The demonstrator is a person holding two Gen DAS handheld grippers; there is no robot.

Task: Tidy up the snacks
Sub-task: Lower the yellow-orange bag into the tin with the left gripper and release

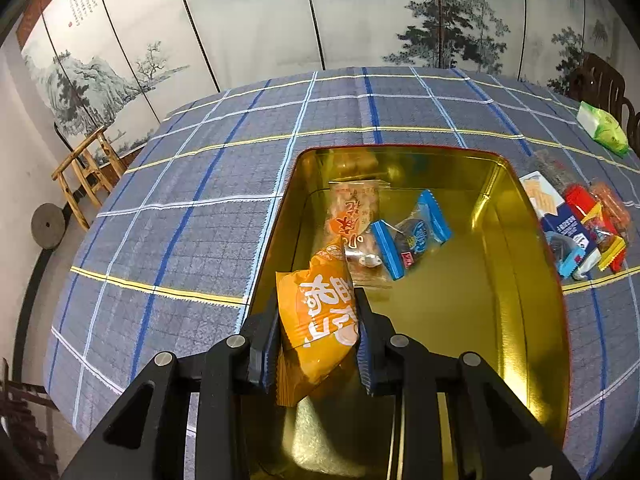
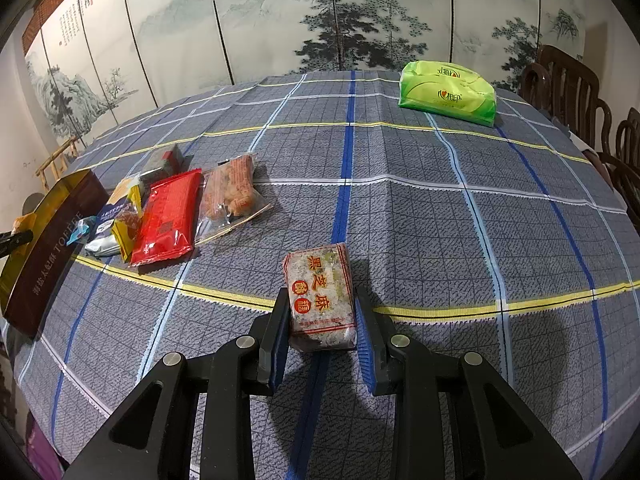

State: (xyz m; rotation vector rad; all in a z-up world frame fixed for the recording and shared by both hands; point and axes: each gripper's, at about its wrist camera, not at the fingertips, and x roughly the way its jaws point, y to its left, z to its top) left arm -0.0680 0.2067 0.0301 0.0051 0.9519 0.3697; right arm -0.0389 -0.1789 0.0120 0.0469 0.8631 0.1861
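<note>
Clamped between the left gripper [image 1: 318, 334] fingers, an orange snack packet [image 1: 316, 320] hung over the near end of a gold toffee tin [image 1: 532, 280]; ahead of the fingertips a blue-wrapped biscuit [image 1: 412, 234] lay inside. Across the checked tablecloth [image 2: 440, 208], the right gripper [image 2: 323, 334] pinched a black sesame candy pack [image 2: 320, 296], loose snacks [image 2: 168, 216] lying ahead to its left.

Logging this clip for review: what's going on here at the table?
A person with a gripper in each hand is sorting snacks into a gold tin. The left gripper holds an orange packet over the tin, where two snacks already lie. The right gripper grips a sesame bar above the cloth. More snacks wait beside the tin.
</note>
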